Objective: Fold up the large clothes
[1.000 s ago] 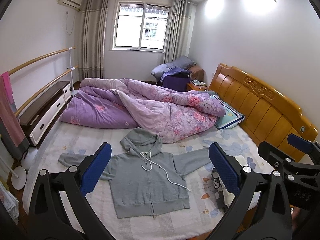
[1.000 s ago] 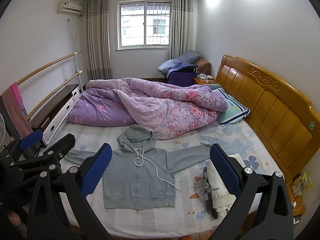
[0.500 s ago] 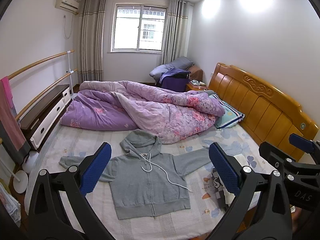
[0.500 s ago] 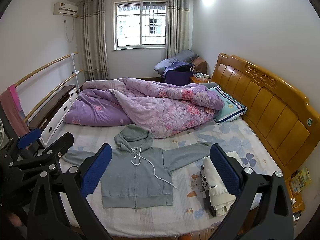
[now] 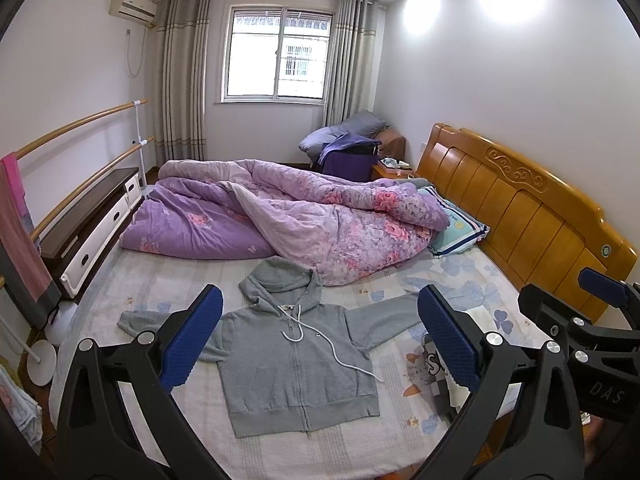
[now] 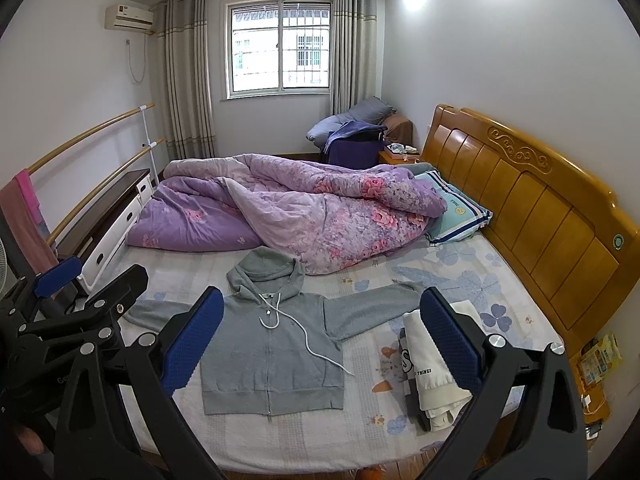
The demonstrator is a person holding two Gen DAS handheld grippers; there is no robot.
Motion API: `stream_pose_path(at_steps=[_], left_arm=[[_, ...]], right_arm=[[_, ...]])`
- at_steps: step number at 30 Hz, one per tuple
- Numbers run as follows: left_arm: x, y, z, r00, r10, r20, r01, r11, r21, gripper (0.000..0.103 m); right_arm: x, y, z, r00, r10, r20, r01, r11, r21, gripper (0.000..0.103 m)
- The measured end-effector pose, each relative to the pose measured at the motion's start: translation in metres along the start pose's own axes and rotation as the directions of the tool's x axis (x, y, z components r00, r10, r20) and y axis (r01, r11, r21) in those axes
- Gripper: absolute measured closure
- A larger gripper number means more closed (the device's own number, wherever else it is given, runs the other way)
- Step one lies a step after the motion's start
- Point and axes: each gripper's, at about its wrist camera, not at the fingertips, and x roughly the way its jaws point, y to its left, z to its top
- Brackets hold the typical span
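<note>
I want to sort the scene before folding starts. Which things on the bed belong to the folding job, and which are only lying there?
For the job:
- grey hoodie, spread flat, zipped
- left claw and right claw, both open, holding nothing

Just lying about:
- purple floral quilt
- striped pillow
- stack of folded clothes beside the hoodie's sleeve

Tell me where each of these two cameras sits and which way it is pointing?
Left wrist view: rides on the left gripper, above the bed's near edge, facing the window; its own open blue-padded fingers show, with the right gripper at the right edge.
Right wrist view: rides on the right gripper, slightly further right, facing the same way; its open fingers show, with the left gripper at the left.
Both share the flat grey hoodie, purple quilt, folded clothes and wooden headboard.
</note>
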Motion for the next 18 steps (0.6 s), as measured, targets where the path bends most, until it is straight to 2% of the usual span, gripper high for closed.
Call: stream_pose_path(at_steps=[18], left_arm=[[0.0036, 0.0059, -0.0036, 1.000, 0.009, -0.001, -0.009, 1.000, 0.011, 0.005]], right_arm=[[0.0012, 0.0005, 0.0011, 1.000, 0.002, -0.012, -0.002, 1.000, -0.001, 0.008]])
